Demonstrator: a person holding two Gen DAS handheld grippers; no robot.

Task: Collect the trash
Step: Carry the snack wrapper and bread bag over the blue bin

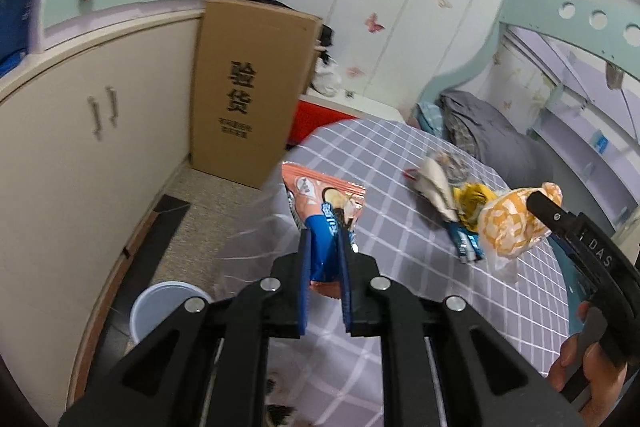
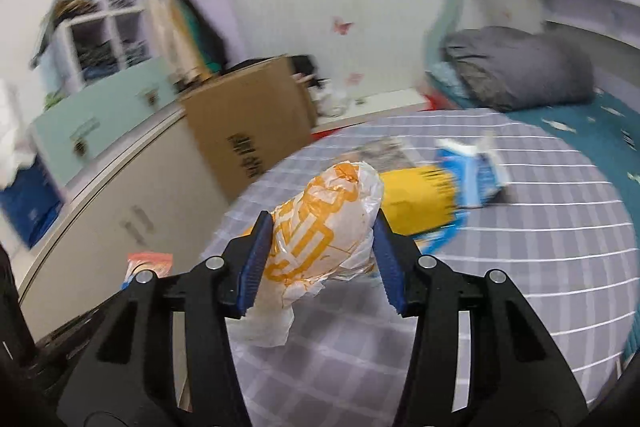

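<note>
My left gripper [image 1: 325, 233] is shut on a pink and blue snack wrapper [image 1: 324, 195], which hangs above the left edge of the checked table [image 1: 400, 251]. My right gripper [image 2: 322, 223] is shut on a crumpled orange and white plastic bag [image 2: 320, 227], lifted off the cloth. In the left wrist view the same bag [image 1: 508, 227] shows at the right, with one black finger [image 1: 548, 213] pressed on it. A yellow packet [image 2: 420, 199], a blue carton [image 2: 472, 171] and crumpled paper [image 1: 434, 183] lie on the table behind it.
A white bin [image 1: 168, 311] stands on the floor left of the table, below my left gripper. A tall cardboard box [image 1: 252, 87] leans against cream cabinets [image 1: 80, 147]. A bed with a grey quilt [image 2: 520, 71] lies beyond the table. A hand [image 1: 580, 367] grips the right tool.
</note>
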